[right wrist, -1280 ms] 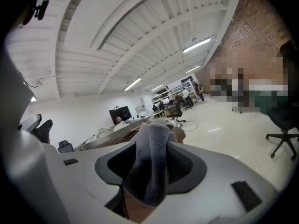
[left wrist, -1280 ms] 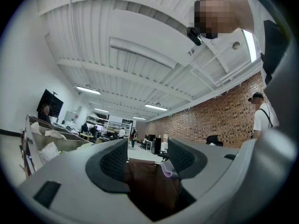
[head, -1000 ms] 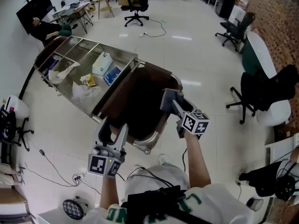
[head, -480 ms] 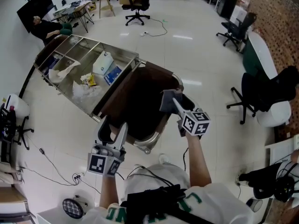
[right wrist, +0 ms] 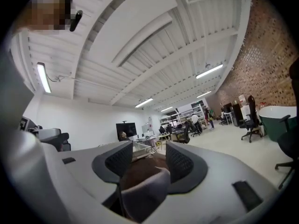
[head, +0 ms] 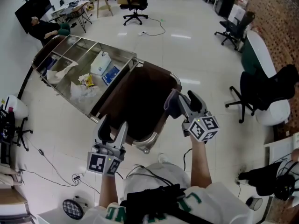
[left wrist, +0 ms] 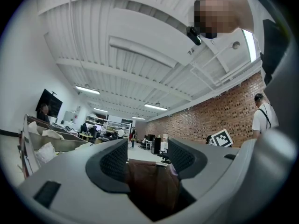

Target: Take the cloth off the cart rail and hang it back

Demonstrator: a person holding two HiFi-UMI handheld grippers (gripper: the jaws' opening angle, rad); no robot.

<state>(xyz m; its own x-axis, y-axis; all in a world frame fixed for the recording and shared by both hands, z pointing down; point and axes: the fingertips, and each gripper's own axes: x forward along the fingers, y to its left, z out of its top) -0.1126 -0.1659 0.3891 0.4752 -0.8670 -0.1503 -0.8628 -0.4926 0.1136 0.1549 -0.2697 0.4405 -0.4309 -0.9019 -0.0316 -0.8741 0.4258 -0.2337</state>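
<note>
Lifting cloth (head: 140, 97) off cart rail (head: 148, 143): raise pinched edge until hem clears rail, and bring second tool onto near edge so fabric comes away level, without snagging. Right gripper (head: 186, 101): jaws have just been opening slightly, stand wide, thick fold of cloth pinched between them, raised above rail's right side. Left gripper (head: 114, 124): jaws apart, empty, hovering just over cloth's near edge. Most of cloth draped over cart end, beside steel tray (head: 88, 42).
</note>
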